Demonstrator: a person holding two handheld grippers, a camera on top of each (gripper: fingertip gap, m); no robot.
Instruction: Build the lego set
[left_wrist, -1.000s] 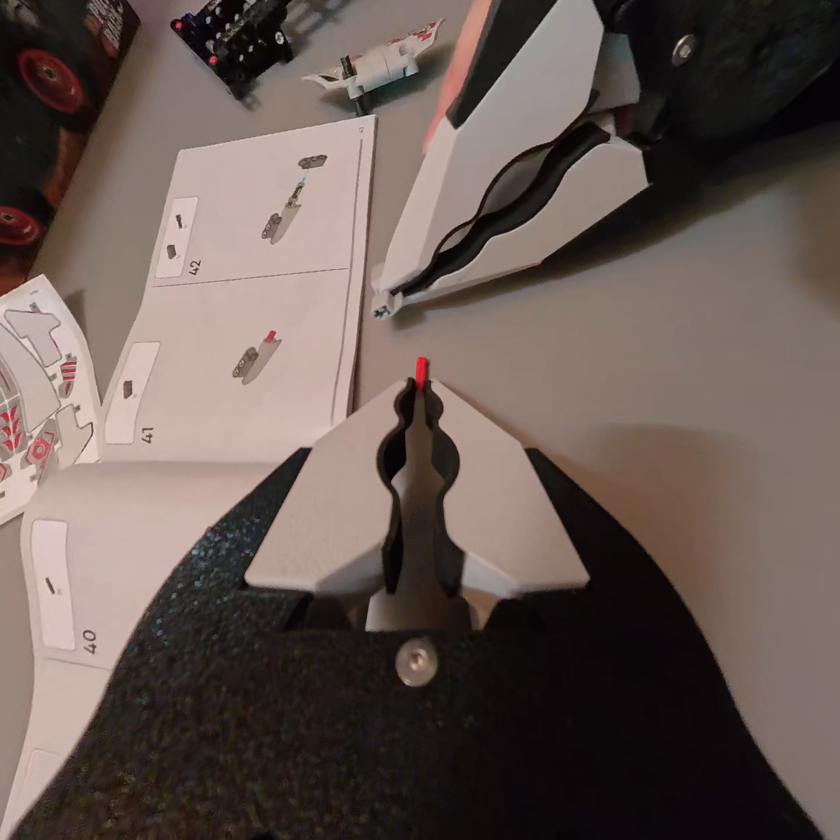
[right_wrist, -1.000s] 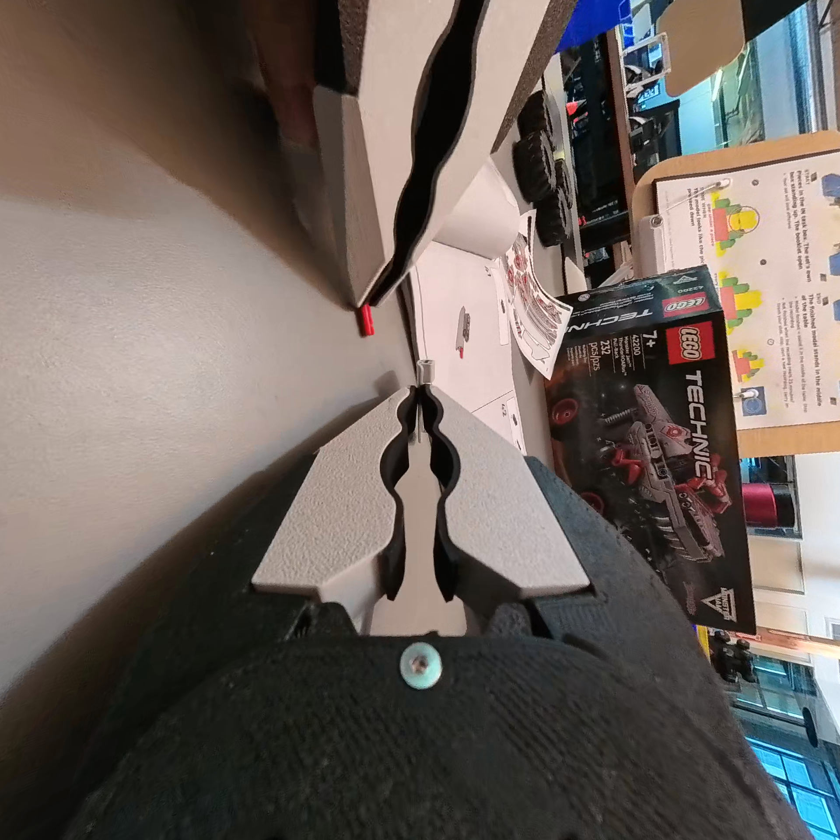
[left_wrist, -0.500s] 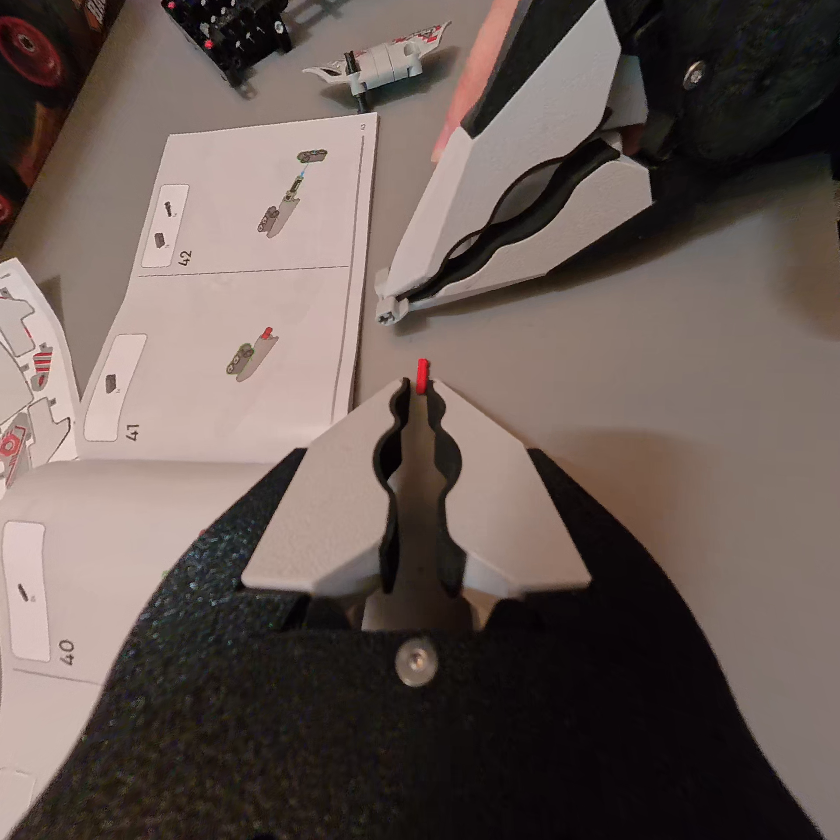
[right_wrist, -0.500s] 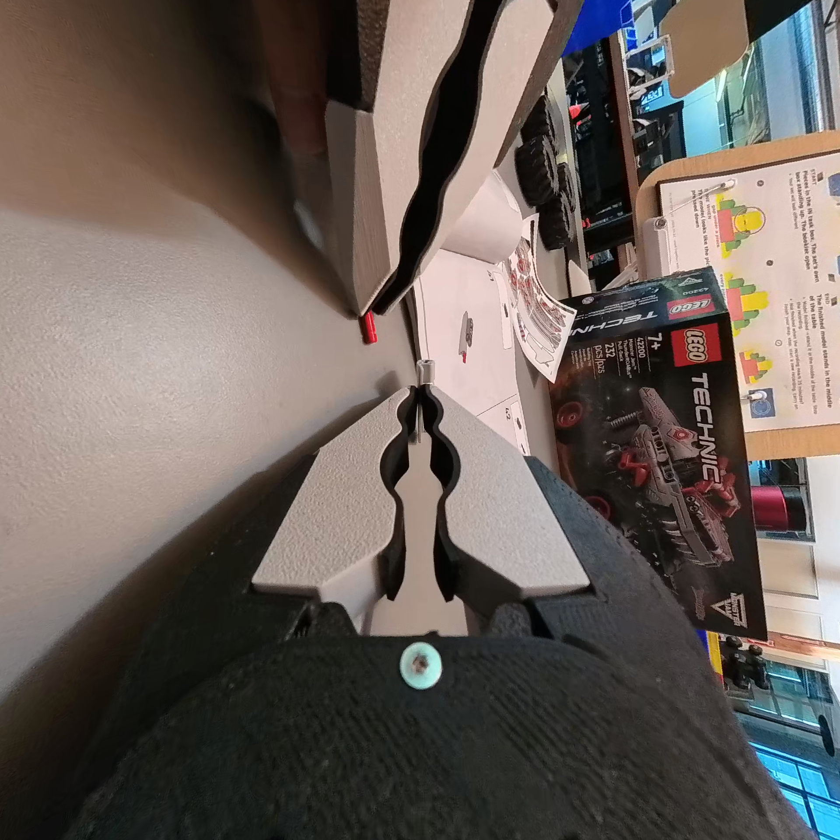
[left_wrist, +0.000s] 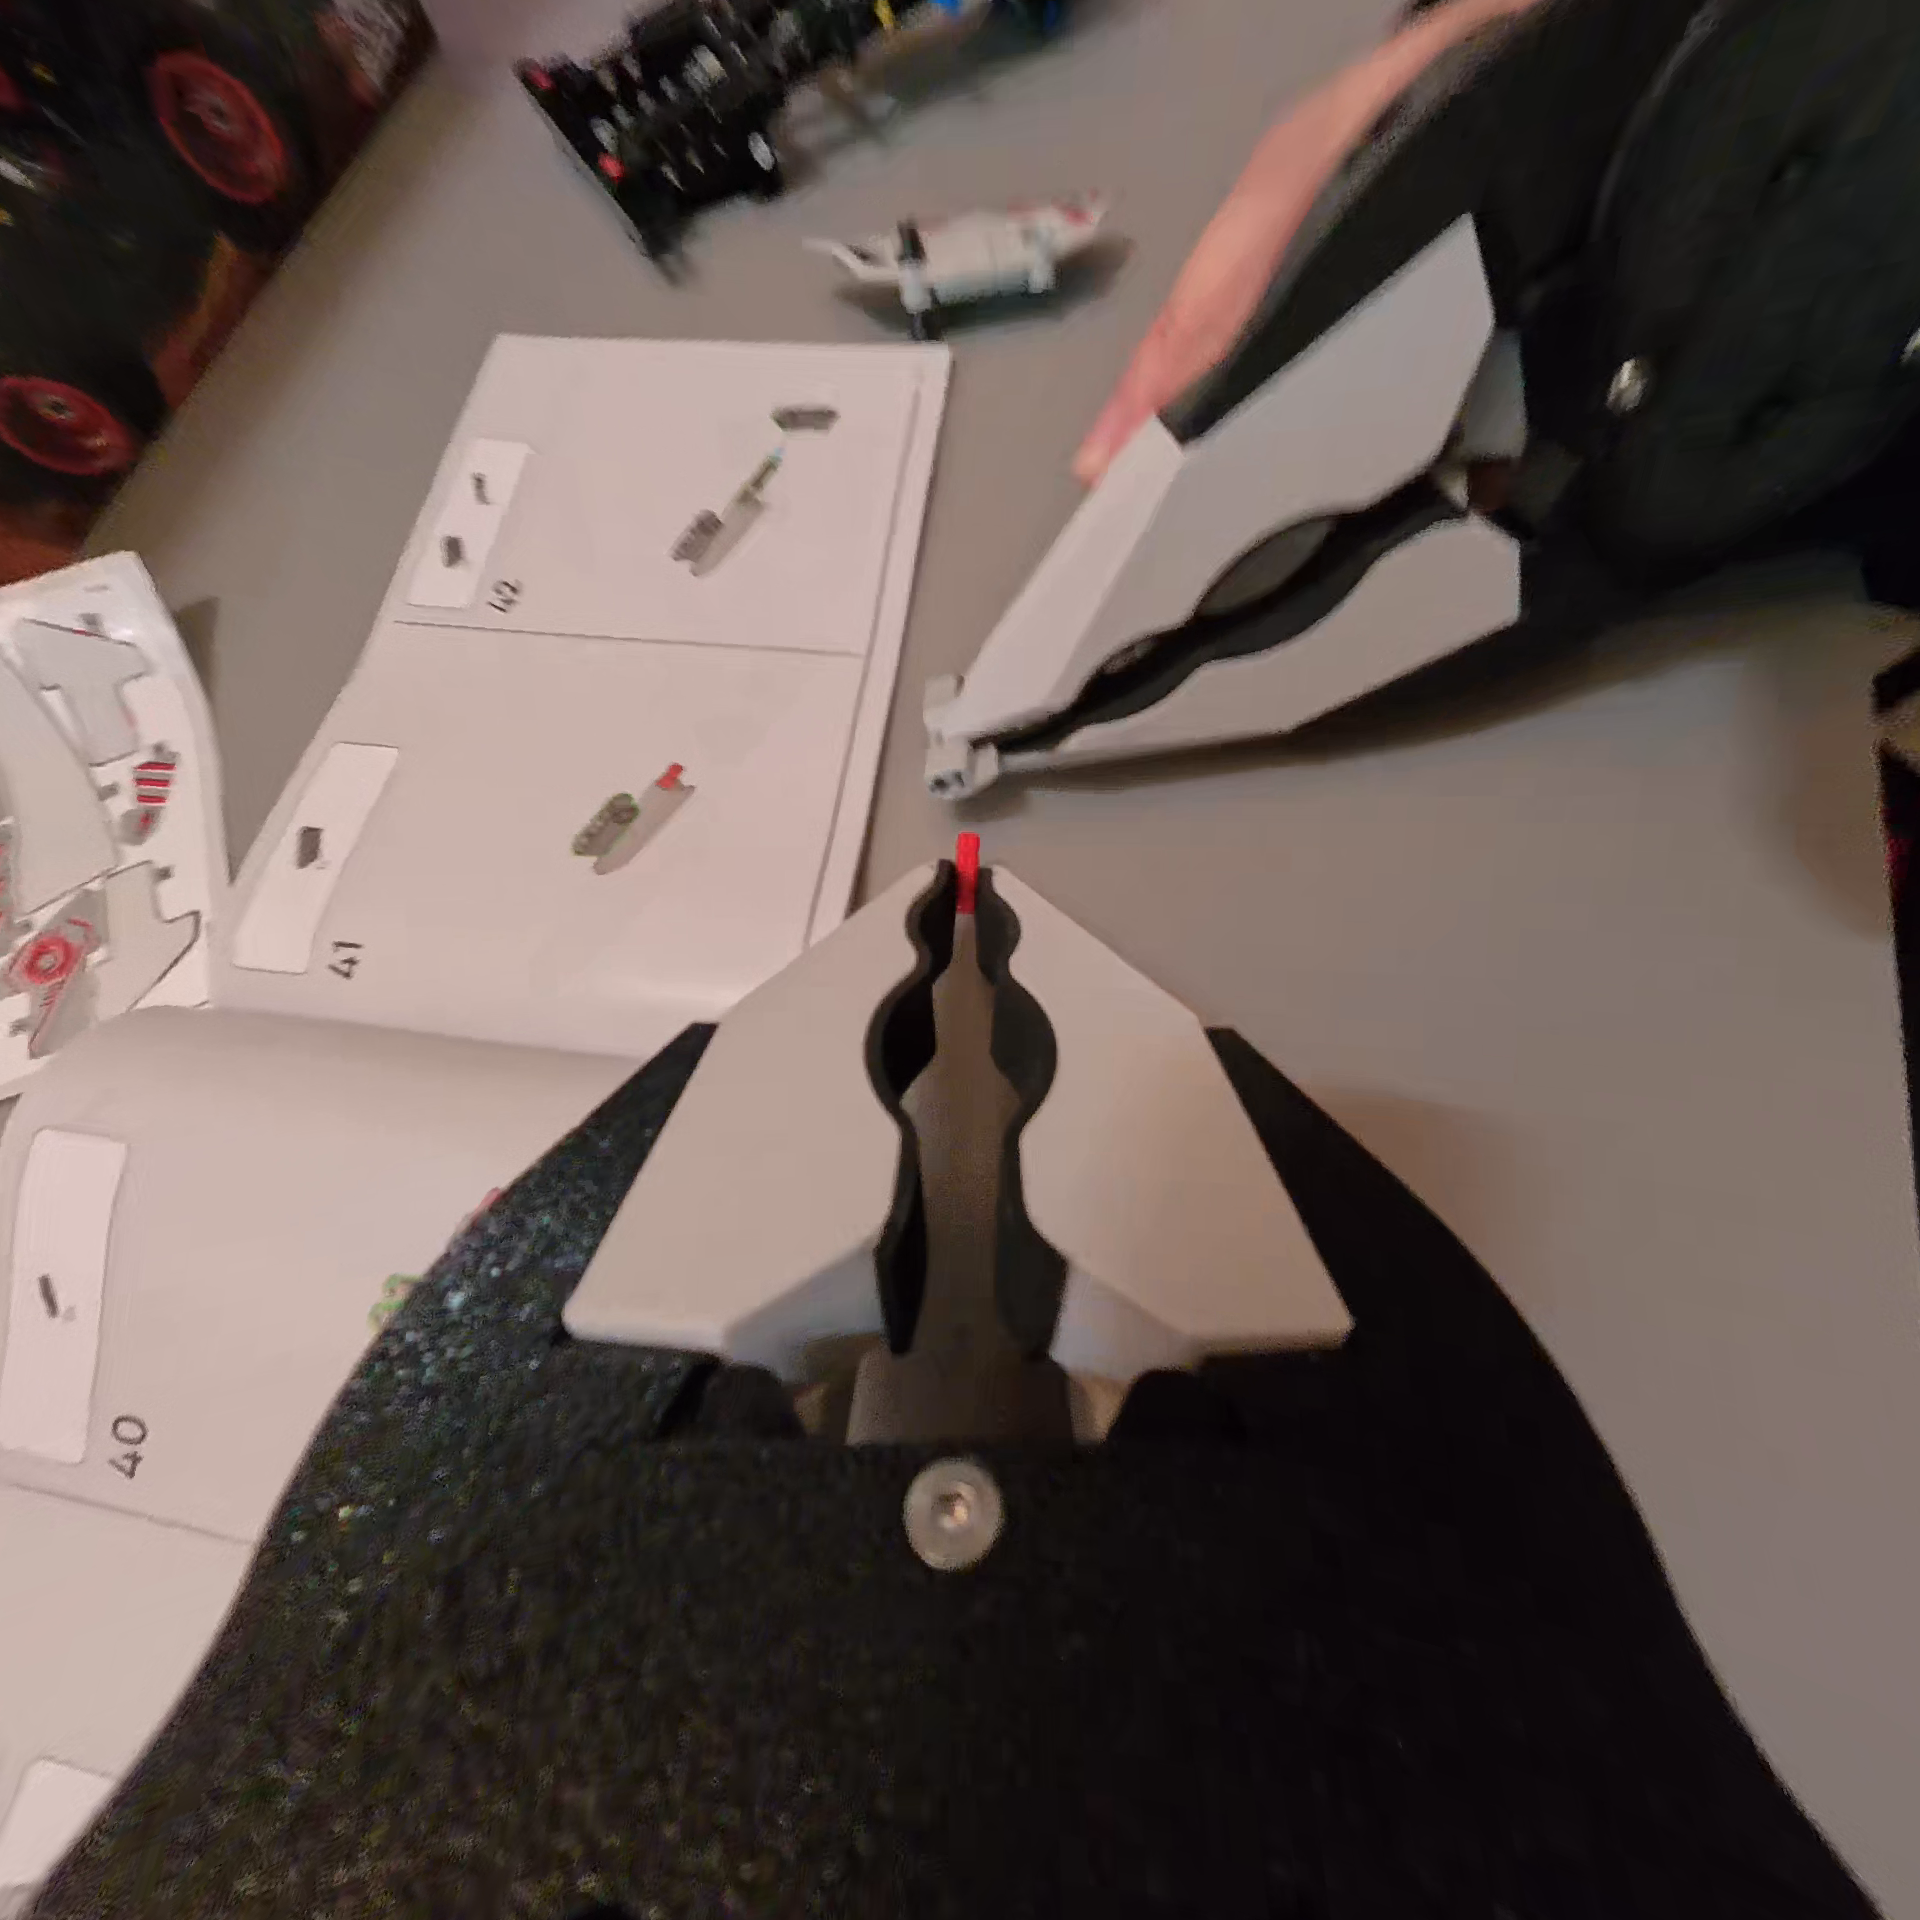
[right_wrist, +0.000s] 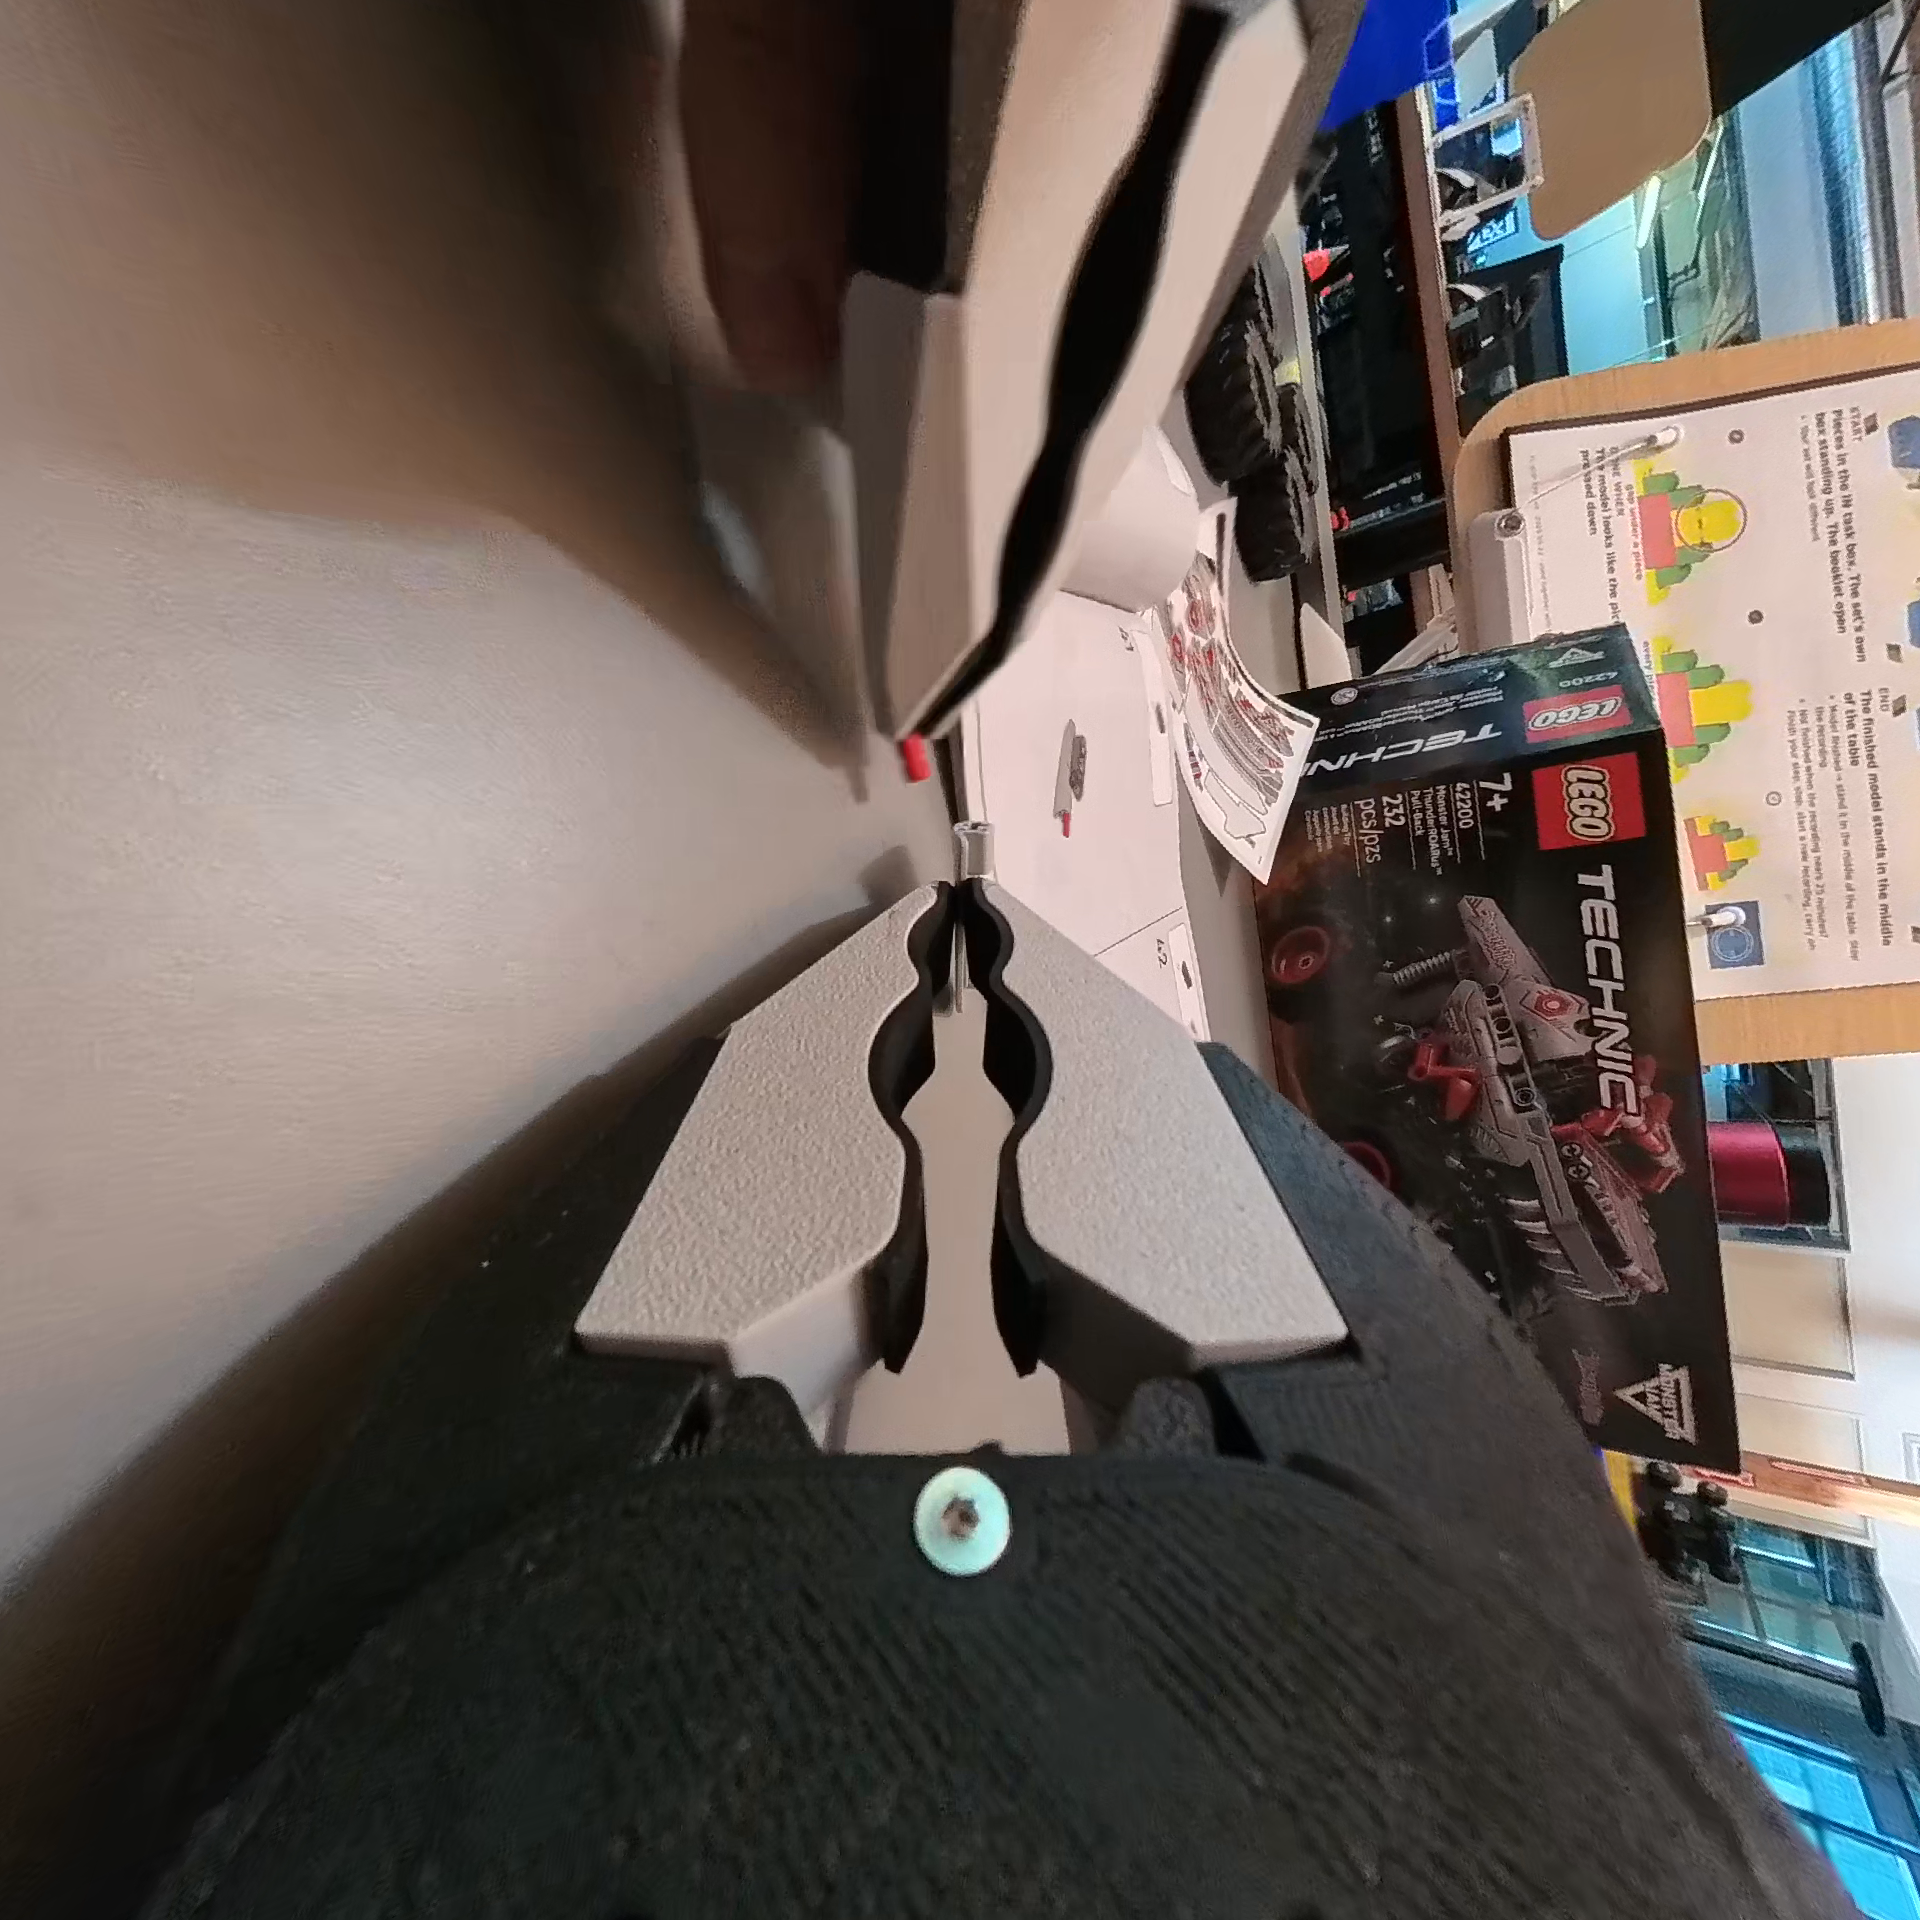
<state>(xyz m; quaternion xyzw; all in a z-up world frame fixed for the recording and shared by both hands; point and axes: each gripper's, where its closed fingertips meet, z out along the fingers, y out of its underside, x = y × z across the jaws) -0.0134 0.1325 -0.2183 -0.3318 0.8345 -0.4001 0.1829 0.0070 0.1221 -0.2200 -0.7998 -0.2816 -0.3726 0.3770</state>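
Our left hand-held gripper (left_wrist: 966, 883) pinches a small red pin (left_wrist: 967, 868) at its tips, just past the near corner of the open instruction booklet (left_wrist: 623, 665). Our right hand-held gripper (right_wrist: 964, 888) clamps a small grey piece (right_wrist: 971, 844), just beyond the pin and apart from it, above the grey worktop (left_wrist: 1455, 935).

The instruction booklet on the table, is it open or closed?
Open. The instruction booklet lies spread flat on the grey table, with step pictures showing on its pages.
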